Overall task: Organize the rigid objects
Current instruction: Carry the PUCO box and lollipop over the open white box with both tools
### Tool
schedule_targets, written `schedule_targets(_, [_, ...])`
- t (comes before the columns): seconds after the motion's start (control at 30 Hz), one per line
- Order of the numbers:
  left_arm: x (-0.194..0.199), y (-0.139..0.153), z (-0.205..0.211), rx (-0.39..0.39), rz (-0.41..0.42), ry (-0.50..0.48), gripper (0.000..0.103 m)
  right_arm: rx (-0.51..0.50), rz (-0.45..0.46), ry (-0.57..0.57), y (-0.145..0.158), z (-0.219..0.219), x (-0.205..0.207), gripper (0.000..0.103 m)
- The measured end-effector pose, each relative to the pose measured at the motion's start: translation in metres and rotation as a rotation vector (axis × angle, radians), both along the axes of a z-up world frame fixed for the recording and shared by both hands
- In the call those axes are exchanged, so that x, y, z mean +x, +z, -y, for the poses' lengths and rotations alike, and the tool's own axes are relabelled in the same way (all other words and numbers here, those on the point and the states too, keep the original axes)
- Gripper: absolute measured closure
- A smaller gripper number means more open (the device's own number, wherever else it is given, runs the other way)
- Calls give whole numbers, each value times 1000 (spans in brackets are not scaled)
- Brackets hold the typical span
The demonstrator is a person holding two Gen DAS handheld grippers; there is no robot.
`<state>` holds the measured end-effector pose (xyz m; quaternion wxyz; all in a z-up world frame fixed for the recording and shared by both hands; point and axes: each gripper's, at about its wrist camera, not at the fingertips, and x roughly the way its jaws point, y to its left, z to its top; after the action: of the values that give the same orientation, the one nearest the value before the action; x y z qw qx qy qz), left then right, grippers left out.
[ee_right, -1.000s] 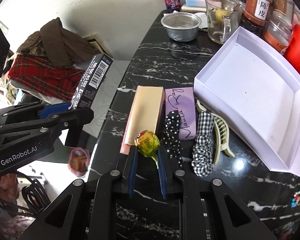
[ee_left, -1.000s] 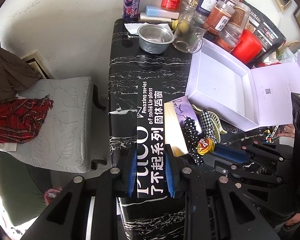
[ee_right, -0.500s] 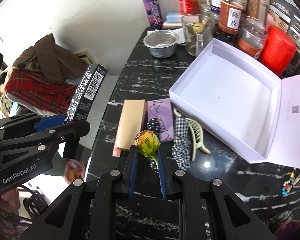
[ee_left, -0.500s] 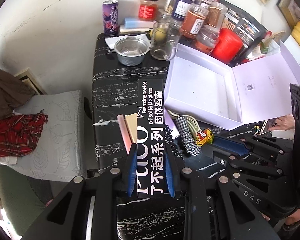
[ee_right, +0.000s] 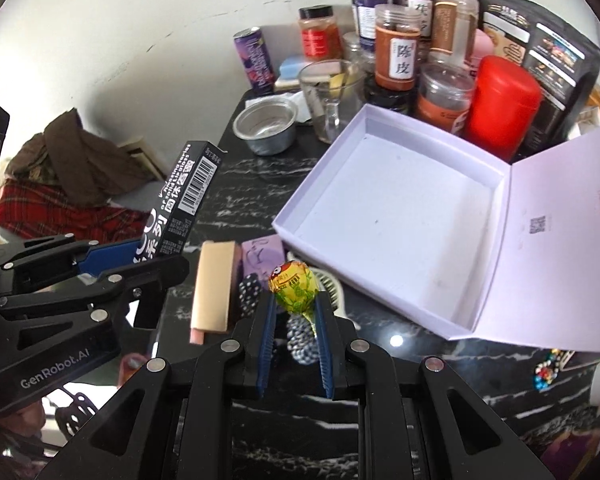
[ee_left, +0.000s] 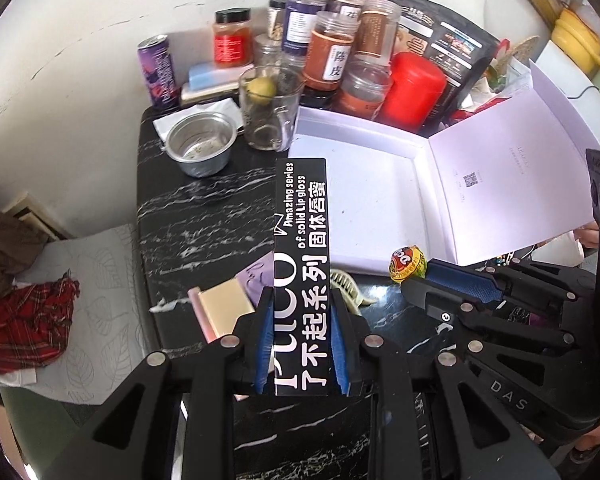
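Observation:
My left gripper (ee_left: 300,296) is shut on a long black lip gloss box (ee_left: 300,248) with white lettering, held above the black marble table (ee_left: 204,208). The same box (ee_right: 180,200) shows at the left of the right wrist view. A lollipop (ee_right: 294,290) in a yellow-green wrapper sits in my right gripper (ee_right: 295,305), which is shut on it just in front of the open white box (ee_right: 380,220). That white box (ee_left: 380,200) is empty, its lid folded back to the right. A gold box (ee_right: 214,284), a purple card (ee_right: 262,250) and a dotted hair tie (ee_right: 248,288) lie below.
A steel bowl (ee_left: 200,148), a glass mug (ee_left: 268,108), a purple can (ee_left: 158,72), several spice jars and a red canister (ee_left: 412,88) crowd the table's far end. A hair claw (ee_left: 348,286) lies near the white box. A cushioned seat with red plaid cloth (ee_left: 28,320) stands left.
Both grippers have risen and shifted toward the white box, each keeping its grip. More of the table and the box lid has come into view.

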<state>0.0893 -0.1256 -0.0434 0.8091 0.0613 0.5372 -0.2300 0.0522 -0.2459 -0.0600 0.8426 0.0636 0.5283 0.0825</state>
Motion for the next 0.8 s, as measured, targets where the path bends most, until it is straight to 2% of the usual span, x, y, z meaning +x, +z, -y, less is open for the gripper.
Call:
schedule_targets(0.57, [61,-11,81,-5,21,-136,78,-22,41,-159,4,72,51,83])
schedule_targets(0.8, [93,-27,106,-18,2,-149,78,-29,47,-217,-1,100,78,83])
